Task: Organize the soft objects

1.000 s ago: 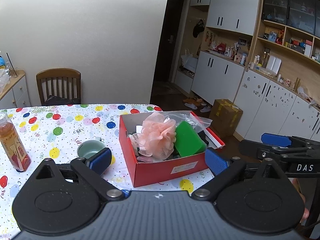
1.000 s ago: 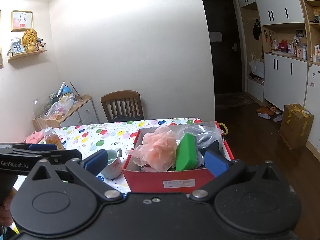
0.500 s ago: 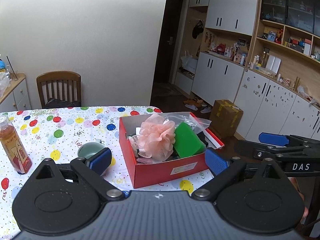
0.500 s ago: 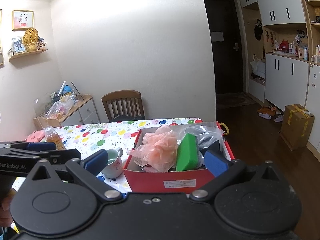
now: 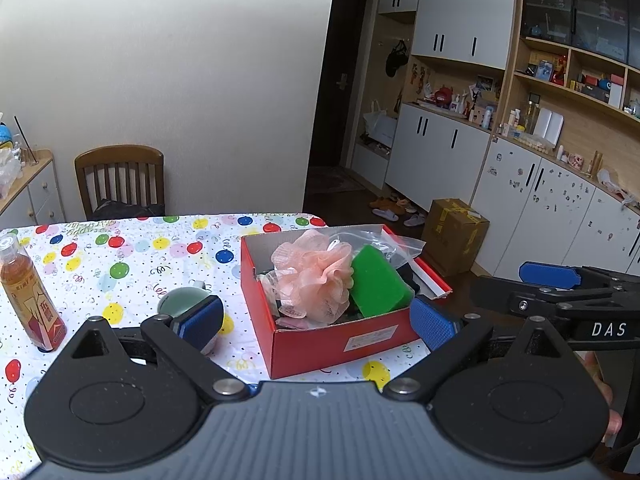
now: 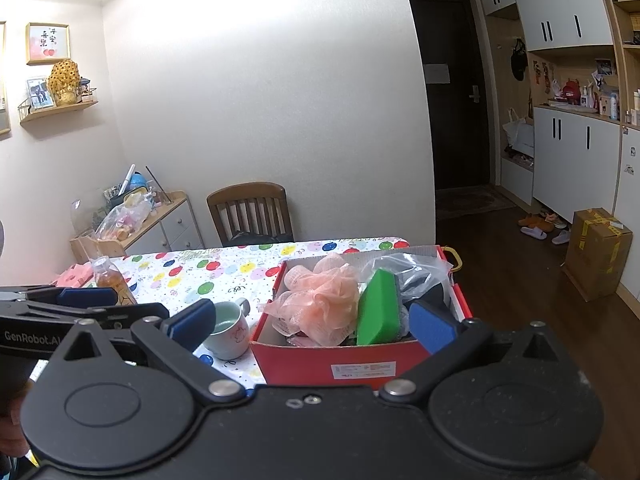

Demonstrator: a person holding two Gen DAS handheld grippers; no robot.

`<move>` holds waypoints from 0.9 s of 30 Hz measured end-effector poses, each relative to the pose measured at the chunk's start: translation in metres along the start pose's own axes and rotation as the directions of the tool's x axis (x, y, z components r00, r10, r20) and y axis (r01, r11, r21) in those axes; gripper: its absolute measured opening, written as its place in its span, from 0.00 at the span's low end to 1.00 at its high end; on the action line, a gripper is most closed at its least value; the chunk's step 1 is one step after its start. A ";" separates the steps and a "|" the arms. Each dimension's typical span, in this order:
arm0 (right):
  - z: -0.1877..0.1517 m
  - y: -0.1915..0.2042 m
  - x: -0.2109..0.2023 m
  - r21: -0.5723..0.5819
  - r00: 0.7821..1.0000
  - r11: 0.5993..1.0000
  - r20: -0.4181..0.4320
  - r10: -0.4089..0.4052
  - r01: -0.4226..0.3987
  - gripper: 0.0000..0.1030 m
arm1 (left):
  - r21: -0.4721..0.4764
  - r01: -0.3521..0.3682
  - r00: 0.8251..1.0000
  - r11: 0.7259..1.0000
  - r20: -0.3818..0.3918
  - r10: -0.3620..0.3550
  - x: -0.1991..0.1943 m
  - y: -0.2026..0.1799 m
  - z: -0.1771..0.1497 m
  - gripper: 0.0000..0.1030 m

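A red cardboard box (image 5: 340,340) (image 6: 336,364) stands on the balloon-print table (image 5: 120,256). In it lie a pink mesh bath pouf (image 5: 316,276) (image 6: 324,300), a green sponge (image 5: 380,284) (image 6: 378,308) and a clear plastic bag (image 6: 412,272) over dark items. My left gripper (image 5: 316,318) is open and empty, held back from the box's near side. My right gripper (image 6: 312,320) is open and empty, also short of the box. The right gripper shows at the right in the left wrist view (image 5: 560,284).
A pale green mug (image 5: 180,300) (image 6: 228,332) stands left of the box. A tea bottle (image 5: 28,292) (image 6: 110,280) is at the table's left. A wooden chair (image 5: 120,180) stands behind the table. A cardboard carton (image 5: 454,236) sits on the floor at right.
Both grippers have drawn back and risen slightly, so the box looks a little farther and lower. Nothing in the box has moved.
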State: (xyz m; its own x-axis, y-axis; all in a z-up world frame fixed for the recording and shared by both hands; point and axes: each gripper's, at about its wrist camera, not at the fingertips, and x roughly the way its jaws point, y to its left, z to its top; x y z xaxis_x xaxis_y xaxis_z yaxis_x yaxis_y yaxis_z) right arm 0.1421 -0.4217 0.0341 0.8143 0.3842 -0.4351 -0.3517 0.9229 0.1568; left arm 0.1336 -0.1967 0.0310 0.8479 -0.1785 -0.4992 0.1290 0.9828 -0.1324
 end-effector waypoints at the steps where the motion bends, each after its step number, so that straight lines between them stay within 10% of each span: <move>1: 0.000 0.000 0.000 0.000 1.000 1.000 0.000 0.000 0.000 1.00 | 0.000 0.000 1.000 1.000 0.000 0.000 0.000 0.000 0.000 0.97; 27: 0.000 0.001 0.004 0.004 1.000 1.000 -0.008 -0.004 0.004 1.00 | 0.014 0.007 1.000 1.000 0.010 -0.008 0.004 0.001 0.000 0.97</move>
State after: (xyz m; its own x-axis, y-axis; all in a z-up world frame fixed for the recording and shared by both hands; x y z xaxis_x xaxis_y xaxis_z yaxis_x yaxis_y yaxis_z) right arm 0.1449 -0.4194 0.0330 0.8123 0.3801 -0.4424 -0.3462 0.9246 0.1587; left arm 0.1372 -0.1968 0.0290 0.8522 -0.1855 -0.4893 0.1426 0.9820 -0.1238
